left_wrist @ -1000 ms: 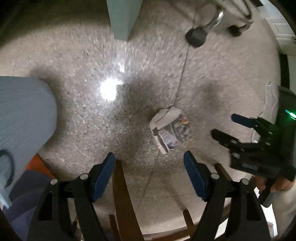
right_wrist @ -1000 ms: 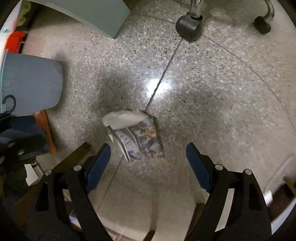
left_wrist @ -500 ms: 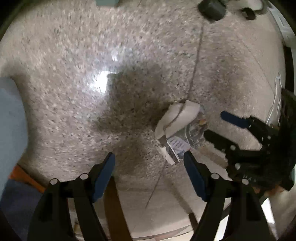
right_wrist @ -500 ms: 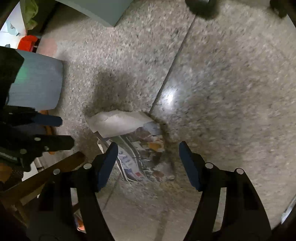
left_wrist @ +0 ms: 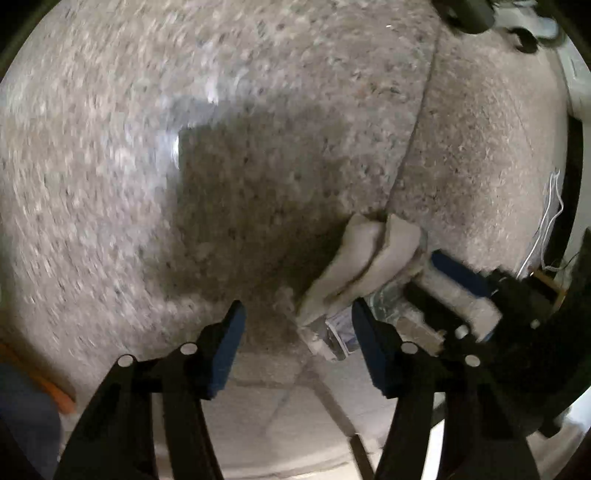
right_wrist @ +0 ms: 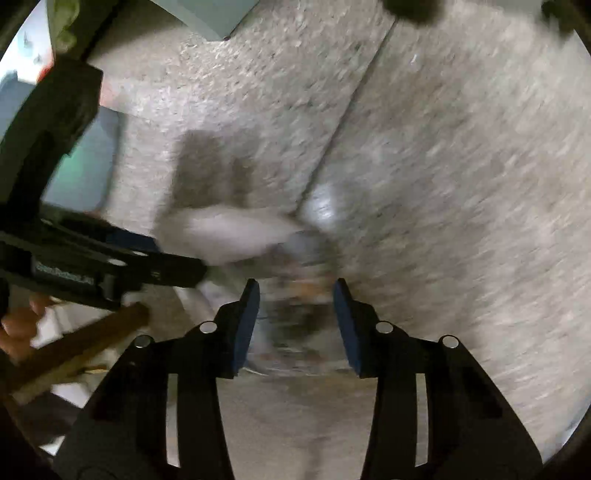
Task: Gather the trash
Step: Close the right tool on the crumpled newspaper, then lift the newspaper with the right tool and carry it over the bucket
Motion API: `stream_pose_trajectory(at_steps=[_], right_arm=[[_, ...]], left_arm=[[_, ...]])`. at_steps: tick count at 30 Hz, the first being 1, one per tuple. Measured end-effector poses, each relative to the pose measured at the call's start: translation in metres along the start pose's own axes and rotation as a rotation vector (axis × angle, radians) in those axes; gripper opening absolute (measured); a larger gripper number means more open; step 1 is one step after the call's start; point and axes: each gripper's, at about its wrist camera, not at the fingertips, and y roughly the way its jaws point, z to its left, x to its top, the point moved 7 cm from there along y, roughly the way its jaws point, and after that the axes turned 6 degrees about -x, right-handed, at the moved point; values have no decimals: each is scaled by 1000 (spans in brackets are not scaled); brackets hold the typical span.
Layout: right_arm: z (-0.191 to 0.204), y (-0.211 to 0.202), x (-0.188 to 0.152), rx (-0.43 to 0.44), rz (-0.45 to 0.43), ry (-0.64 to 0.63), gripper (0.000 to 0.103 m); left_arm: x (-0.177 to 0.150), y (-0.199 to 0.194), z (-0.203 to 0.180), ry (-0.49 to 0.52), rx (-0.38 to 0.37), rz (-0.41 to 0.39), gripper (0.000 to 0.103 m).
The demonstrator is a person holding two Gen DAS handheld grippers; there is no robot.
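Observation:
A crumpled newspaper wad, white outside with printed pages inside, lies on the speckled floor beside a tile joint. My left gripper hangs low over its near corner, jaws closing. That corner sits next to the right pad and the left pad is clear of it. My right gripper straddles the printed part of the wad, jaws closing, and the paper fills the gap between its pads. From the left wrist view the right gripper comes in from the right with paper between its fingers. Both views are blurred.
A chair caster stands at the far edge and a white cable trails at the right. A wooden chair leg, a grey-blue bin and a person's hand are at the left of the right wrist view.
Both grippers have come down close to the floor and the wad. Both pairs of jaws have narrowed, the right one much more, until it spans the paper.

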Motion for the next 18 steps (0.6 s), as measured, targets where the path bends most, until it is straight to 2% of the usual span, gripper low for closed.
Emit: stream_pose_trajectory(at_steps=[1, 3, 4, 5, 6, 7, 9, 11, 12, 13, 15, 18], right_arm=[[-4, 1, -1, -5, 15, 1, 43], [-16, 7, -2, -30, 48, 24, 44], [-18, 8, -2, -5, 56, 39, 45], [-16, 14, -5, 80, 98, 78, 46], [-12, 21, -10, 132, 144, 103, 50], [-7, 24, -13, 170, 166, 114, 55], [5, 24, -11, 163, 149, 78, 56], [10, 27, -10, 174, 175, 84, 28], [10, 28, -12, 185, 202, 100, 22], [12, 25, -12, 221, 224, 119, 17], [20, 14, -12, 225, 215, 84, 14], [27, -5, -6, 208, 214, 72, 14]], left_arm=[[1, 0, 1, 6, -8, -7, 57], [0, 3, 1, -1, -49, 14, 44], [-1, 4, 4, -15, -75, 32, 39], [-3, 8, 4, -27, -96, 45, 25], [-6, 12, 6, -32, -105, 60, 20], [-10, 16, 10, -23, -84, 73, 19], [-18, 20, 15, 1, -41, 88, 9], [-24, 18, 21, 22, -3, 85, 7], [-27, 16, 27, 25, 16, 85, 6], [-31, 15, 32, 8, -5, 101, 6], [-36, 10, 40, -27, -49, 117, 5], [-38, -5, 39, -1, -40, 121, 5]])
